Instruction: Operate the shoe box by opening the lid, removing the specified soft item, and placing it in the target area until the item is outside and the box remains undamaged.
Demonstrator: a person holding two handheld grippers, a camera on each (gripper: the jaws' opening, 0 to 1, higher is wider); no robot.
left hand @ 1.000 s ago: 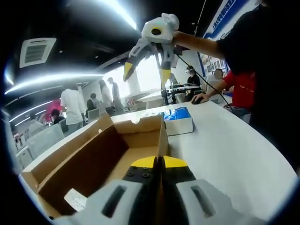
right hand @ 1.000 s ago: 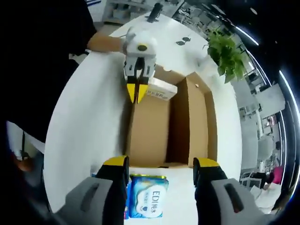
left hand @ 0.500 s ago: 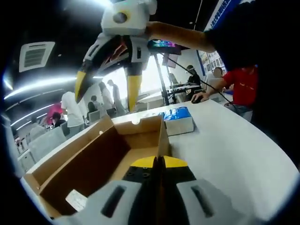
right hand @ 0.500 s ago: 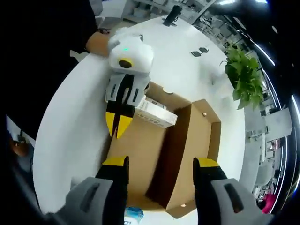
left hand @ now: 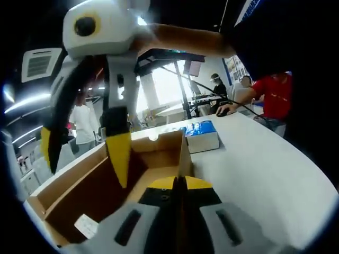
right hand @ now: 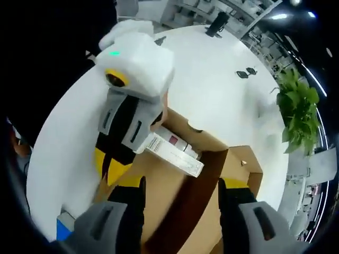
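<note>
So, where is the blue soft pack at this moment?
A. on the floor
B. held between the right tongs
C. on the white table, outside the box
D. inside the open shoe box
C: in the left gripper view the blue soft pack lies on the white table, just beyond the end of the open shoe box.

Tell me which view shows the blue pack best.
The left gripper view: the blue pack lies whole on the white table past the open box. The right gripper view catches a blue sliver at its lower left edge.
</note>
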